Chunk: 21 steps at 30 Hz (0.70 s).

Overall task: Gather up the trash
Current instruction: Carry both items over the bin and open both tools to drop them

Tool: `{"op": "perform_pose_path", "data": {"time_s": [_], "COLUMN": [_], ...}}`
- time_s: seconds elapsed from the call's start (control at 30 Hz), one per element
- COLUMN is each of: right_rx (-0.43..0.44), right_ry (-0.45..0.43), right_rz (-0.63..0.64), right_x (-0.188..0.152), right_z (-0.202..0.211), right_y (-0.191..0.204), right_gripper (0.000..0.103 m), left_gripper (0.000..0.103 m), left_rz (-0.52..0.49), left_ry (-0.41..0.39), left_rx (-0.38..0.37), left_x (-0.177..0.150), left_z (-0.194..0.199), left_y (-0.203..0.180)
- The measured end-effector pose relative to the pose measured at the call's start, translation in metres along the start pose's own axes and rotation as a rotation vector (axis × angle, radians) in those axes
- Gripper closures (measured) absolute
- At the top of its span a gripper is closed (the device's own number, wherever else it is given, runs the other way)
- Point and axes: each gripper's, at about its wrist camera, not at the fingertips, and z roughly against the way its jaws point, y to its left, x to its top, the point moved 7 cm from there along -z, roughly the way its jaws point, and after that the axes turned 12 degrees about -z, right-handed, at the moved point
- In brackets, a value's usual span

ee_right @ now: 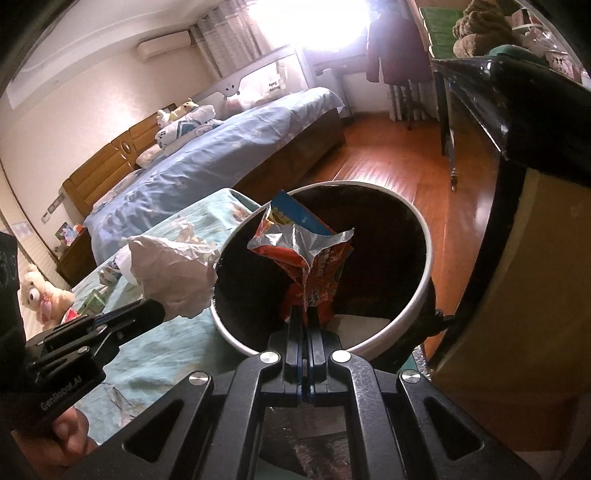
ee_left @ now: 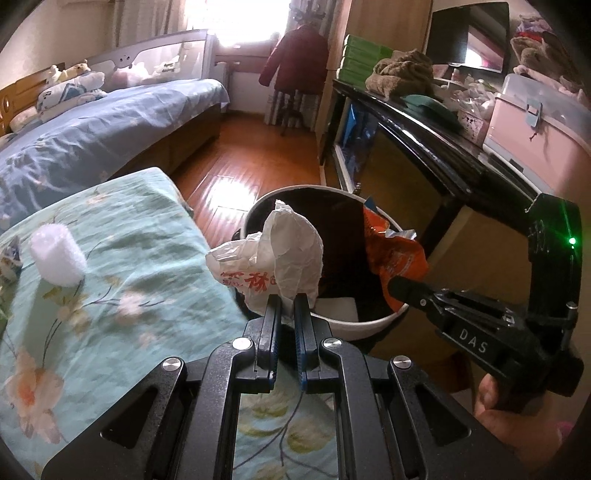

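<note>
Left wrist: white bag [ee_left: 280, 254] at bin rim [ee_left: 373, 325] | floor [ee_left: 255, 155] open, perhaps.

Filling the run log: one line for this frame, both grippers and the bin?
left gripper: shut on white plastic bag | right gripper: shut on snack wrapper | trash bin: both items above opening, unreleased

Daylight floods in through the window [ee_left: 236, 29] beyond the bed [ee_left: 92, 140], blown out to pure white in both views. It throws a bright glare patch on the wooden floor [ee_left: 225, 192] below the window. Nearer surfaces sit dimmer. Both views bend hard at their dark, rounded edges; the white foam roll [ee_left: 57, 254] looks soft and smeared.
</note>
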Motion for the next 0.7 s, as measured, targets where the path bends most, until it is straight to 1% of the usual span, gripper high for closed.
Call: {"op": "perform_pose_path", "data": {"time_s": [0.23,0.7], "right_rx": [-0.012,-0.035], "right_ry": [0.003,0.009], "right_rz": [0.001,-0.018], "right_x": [0.006,0.011], "right_z": [-0.005,-0.014], "right_y": [-0.003,-0.011], "right_gripper": [0.102,0.101], "left_gripper": [0.096,0.096], "left_rz": [-0.022,-0.028], "left_ry": [0.009,0.024], "left_rx": [-0.01,-0.031], "left_x": [0.009,0.022], "left_z": [-0.01,-0.028], "left_y": [-0.004,-0.008]}}
